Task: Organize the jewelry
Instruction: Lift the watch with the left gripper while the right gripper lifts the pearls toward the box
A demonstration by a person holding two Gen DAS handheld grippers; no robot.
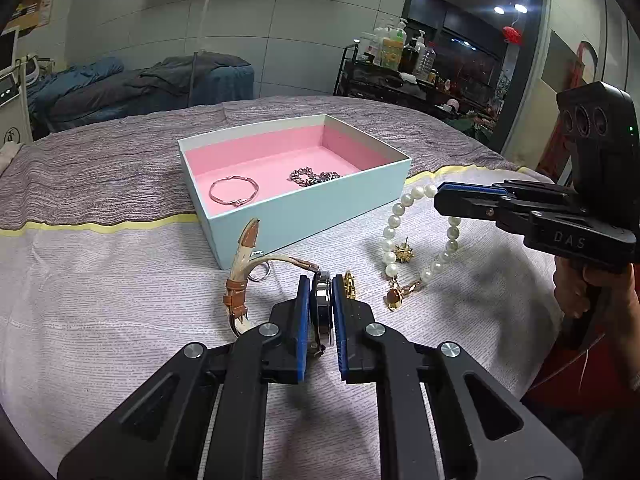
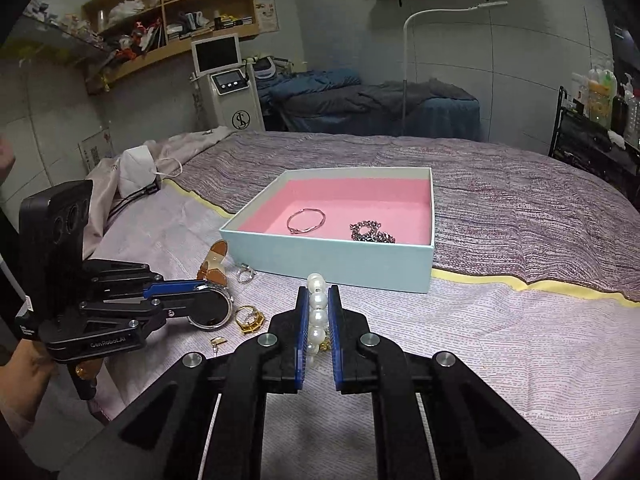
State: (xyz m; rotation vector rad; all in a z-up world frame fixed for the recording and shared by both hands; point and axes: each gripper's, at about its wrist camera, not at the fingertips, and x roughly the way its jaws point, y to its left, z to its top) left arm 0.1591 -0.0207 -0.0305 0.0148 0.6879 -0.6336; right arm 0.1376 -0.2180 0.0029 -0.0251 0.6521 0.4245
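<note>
With the left gripper (image 1: 321, 300) squeezing the watch (image 1: 320, 312) and the right gripper (image 2: 319, 312) squeezing the pearls (image 2: 317, 312) near the box (image 1: 320, 204), both could slip and drop.

Bed cover (image 2: 520, 216): purple-grey woven, yellow edge band, with a pale lilac sheet (image 2: 480, 344) over the near part. White face mask (image 2: 136, 168) lies on pinkish cloth at the far left corner, black cables beside it. White machine with screen (image 2: 224, 80) stands past the bed, below wooden shelves (image 2: 172, 4) crammed with clutter. Second bed with rumpled blue-grey bedding (image 1: 140, 84). White floor lamp (image 2: 408, 64) arches over it. Black cart (image 1: 384, 80) carries pump bottles.
</note>
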